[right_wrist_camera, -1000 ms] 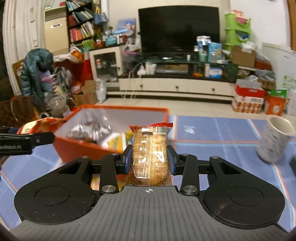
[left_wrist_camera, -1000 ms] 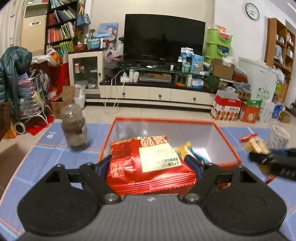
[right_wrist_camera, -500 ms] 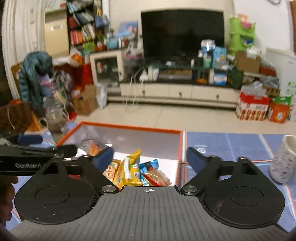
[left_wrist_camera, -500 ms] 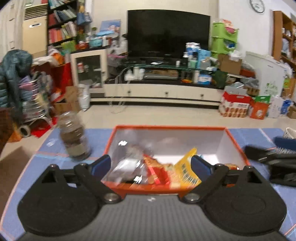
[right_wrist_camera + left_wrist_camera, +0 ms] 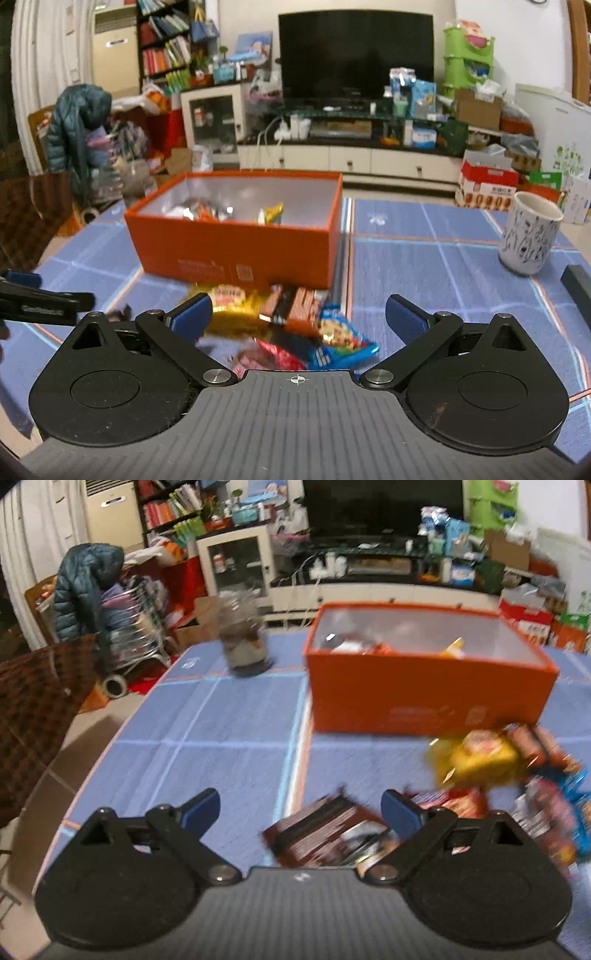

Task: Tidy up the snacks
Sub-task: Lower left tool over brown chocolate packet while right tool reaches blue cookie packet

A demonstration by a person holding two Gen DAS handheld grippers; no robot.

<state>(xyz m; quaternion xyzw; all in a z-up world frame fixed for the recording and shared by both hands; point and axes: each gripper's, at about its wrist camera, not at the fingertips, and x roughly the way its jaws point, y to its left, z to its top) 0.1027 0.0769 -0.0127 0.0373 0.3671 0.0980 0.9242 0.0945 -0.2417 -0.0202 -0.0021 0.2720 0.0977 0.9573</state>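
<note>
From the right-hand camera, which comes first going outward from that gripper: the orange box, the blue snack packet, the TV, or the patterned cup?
1. Blue snack packet, just ahead, between the open fingers.
2. Orange box, behind the snack pile, slightly left.
3. Patterned cup, far right on the table; close to the box's range.
4. TV, across the room.

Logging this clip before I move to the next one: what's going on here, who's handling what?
A person with a gripper in each hand is sorting snacks into an orange box on a blue tablecloth. Some packets already lie in the box. The left gripper and right gripper are both open and empty; the right's jaws have just been opening. A pile of loose snack packets lies on the cloth in front of the box.
</note>
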